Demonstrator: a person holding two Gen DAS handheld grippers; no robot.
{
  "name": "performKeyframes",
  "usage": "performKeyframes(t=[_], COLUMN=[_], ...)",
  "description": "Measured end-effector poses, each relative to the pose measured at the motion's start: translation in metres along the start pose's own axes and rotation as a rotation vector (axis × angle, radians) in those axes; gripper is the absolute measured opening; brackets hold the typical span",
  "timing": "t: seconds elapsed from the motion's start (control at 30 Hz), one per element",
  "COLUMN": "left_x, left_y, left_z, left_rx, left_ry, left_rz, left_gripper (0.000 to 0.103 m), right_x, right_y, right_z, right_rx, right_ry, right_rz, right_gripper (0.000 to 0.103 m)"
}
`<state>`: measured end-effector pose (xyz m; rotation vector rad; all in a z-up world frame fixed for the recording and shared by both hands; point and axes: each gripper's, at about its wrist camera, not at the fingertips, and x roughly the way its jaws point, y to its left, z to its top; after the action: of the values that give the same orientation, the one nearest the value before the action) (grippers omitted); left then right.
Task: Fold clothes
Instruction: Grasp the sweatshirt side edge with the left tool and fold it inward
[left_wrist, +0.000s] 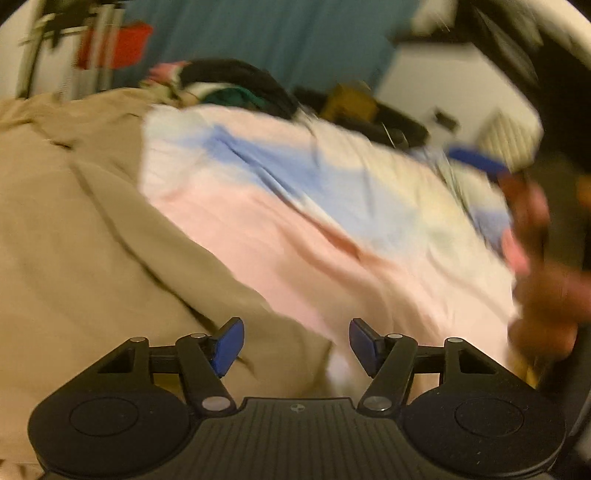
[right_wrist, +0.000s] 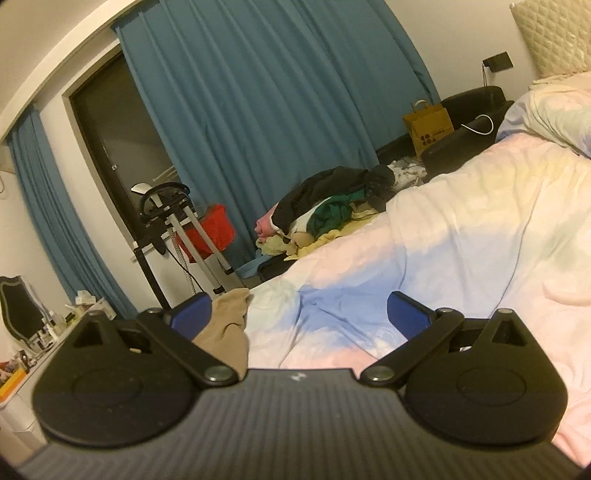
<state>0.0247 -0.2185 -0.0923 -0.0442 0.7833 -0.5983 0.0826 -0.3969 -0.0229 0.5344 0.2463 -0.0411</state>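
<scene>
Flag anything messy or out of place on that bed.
A tan garment lies rumpled across the pastel duvet, unfolded. Beyond the duvet, dark, green and yellow clothes sit in a loose heap. Nothing looks spilled or damaged.

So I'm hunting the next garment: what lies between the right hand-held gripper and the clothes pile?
In the right wrist view, only pastel duvet separates the right hand-held gripper from the clothes pile.
</scene>
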Motion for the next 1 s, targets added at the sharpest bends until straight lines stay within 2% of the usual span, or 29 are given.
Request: performKeyframes(t=[0.07, 0.1, 0.13, 0.23, 0.37, 0.57, 0.63, 0.8, 0.87, 0.9, 0.93, 0.97, 1.0], left_x=[0.012, 0.012, 0.011, 0.0, -0.046, -0.129, -0.145, -0.145, -0.144, -0.146, -0.149, -0.152, -0.154], left_y=[-0.001, 0.004, 0.011, 0.03, 0.05, 0.094, 0.11, 0.146, 0.157, 0.161, 0.163, 0.163, 0.162], left_z=[-0.007, -0.007, -0.006, -0.002, 0.0, -0.019, -0.032, -0.058, -0.063, -0.064, -0.063, -0.063, -0.061], left_rx=[0.024, 0.002, -0.03, -0.108, -0.158, -0.34, -0.396, -0.49, -0.524, -0.533, -0.536, -0.534, -0.527], left_ry=[0.028, 0.028, 0.023, -0.003, -0.079, -0.155, -0.143, -0.009, 0.017, 0.019, 0.015, 0.007, -0.006], left_rz=[0.015, 0.01, 0.002, -0.02, -0.039, -0.042, -0.021, 0.094, 0.107, 0.108, 0.11, 0.114, 0.118], left_gripper=[0.035, 0.016, 0.007, 0.005, 0.005, 0.004, 0.004, 0.005, 0.01, 0.018, 0.034, 0.043, 0.056], right_x=[0.005, 0.007, 0.008, 0.008, 0.007, 0.011, 0.014, 0.02, 0.022, 0.022, 0.023, 0.023, 0.024], right_y=[-0.005, -0.008, -0.011, -0.014, -0.009, 0.009, 0.016, 0.037, 0.045, 0.049, 0.053, 0.057, 0.06], right_z=[-0.001, -0.001, -0.001, -0.001, -0.003, -0.009, -0.013, -0.023, -0.028, -0.031, -0.033, -0.036, -0.038], right_rx=[0.01, 0.02, 0.034, 0.055, 0.04, -0.019, -0.048, -0.126, -0.161, -0.177, -0.194, -0.208, -0.221], right_ry=[0.014, 0.022, 0.028, 0.033, 0.04, 0.076, 0.093, 0.154, 0.174, 0.181, 0.189, 0.196, 0.203], right_rz=[-0.016, -0.025, -0.03, -0.029, -0.017, 0.001, 0.005, 0.015, 0.018, 0.02, 0.023, 0.026, 0.028], right_gripper=[0.103, 0.103, 0.103, 0.103, 0.103, 0.103, 0.103, 0.103, 0.103, 0.103, 0.103, 0.103, 0.103])
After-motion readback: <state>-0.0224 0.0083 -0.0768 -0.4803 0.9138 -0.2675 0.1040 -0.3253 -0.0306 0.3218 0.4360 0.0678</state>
